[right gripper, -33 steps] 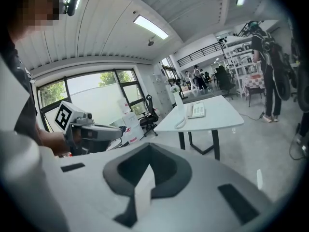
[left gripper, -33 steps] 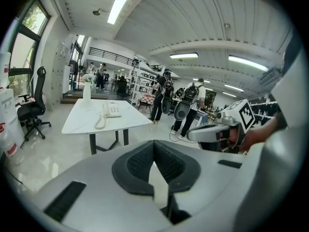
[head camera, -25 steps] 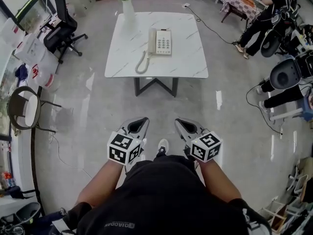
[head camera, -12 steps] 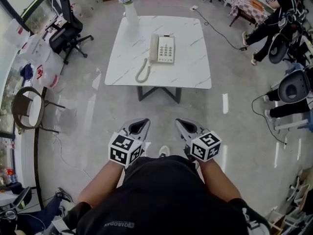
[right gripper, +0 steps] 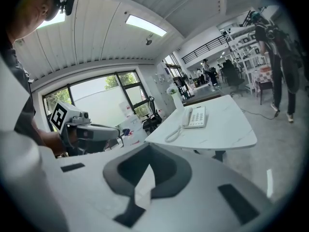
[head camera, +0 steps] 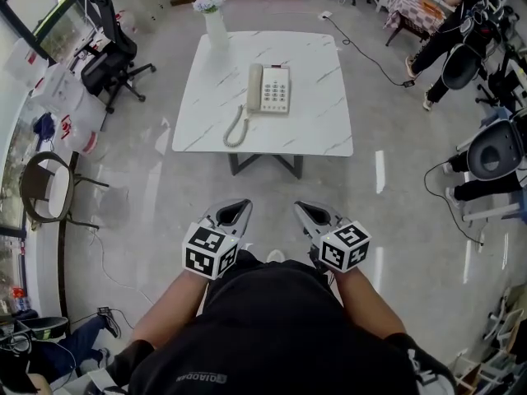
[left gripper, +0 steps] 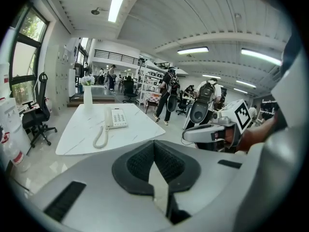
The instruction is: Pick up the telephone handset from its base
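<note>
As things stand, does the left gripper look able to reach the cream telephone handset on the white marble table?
Probably not yet: the left gripper is at the person's waist, with open floor between it and the table. Nothing blocks the handset; stepping closer should do.

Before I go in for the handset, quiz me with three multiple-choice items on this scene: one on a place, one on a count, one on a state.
1. Where is the handset?
A) on its base, along the left side
B) lifted clear of the base
C) gripped in a claw

2. How many vases stand on the table?
A) none
B) one
C) three

3. How is the left claw?
A) wide open
B) shut on the handset
C) shut and empty

Answers:
1 A: the handset lies in its cradle on the base.
2 B: a single vase stands at the table's far left corner.
3 C: its jaws are together with nothing between them, short of the table.
</note>
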Tool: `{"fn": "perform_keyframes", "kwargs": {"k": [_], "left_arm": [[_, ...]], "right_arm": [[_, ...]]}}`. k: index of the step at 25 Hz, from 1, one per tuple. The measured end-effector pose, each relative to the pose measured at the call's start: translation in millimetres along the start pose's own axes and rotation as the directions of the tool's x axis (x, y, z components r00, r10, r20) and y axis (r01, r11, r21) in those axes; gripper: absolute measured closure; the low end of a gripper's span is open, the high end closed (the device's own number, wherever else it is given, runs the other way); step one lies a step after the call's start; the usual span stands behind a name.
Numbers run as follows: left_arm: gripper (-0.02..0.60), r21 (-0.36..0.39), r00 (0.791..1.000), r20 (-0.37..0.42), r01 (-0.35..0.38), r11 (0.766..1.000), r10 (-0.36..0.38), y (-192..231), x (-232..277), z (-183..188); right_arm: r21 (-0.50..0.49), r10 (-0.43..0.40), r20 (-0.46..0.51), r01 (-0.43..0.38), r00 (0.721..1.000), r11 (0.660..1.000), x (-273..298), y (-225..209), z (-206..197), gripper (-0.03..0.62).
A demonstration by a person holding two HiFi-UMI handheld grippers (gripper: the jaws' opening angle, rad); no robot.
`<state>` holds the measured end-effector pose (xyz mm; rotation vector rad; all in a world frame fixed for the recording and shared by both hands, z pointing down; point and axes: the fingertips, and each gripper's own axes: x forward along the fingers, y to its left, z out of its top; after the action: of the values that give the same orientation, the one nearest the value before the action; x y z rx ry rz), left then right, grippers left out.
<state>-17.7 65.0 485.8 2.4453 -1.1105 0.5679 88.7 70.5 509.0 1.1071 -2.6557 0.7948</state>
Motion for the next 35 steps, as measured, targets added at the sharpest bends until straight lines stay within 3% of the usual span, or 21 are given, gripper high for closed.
{"fn": "perform_keyframes", "kwargs": {"k": [13, 21, 27, 35], "left_arm": [[0.58, -0.011, 1.0, -0.002, -0.014, 1.0, 0.014, 20, 15, 5], [0.58, -0.035, 1.0, 0.013, 0.014, 0.999, -0.014, 48, 43, 36], [0.58, -0.058, 1.0, -0.014, 0.021, 0.998, -0.022, 85, 68, 42], [0.58, -0.051, 0.999, 0.012, 0.038, 0.998, -0.038, 146, 104, 92]], "right_arm": [[0.021, -0.005, -0.005, 0.005, 1.0, 1.0, 17, -14, 1, 0.592], [0.026, -0.035, -0.033, 0.035, 0.999, 0.999, 39, -34, 25, 0.593], [0.028, -0.049, -0.045, 0.051, 0.998, 0.998, 75, -58, 45, 0.592], [0.008, -0.069, -0.044, 0.07, 0.997, 0.998, 134, -89, 97, 0.592]]}}
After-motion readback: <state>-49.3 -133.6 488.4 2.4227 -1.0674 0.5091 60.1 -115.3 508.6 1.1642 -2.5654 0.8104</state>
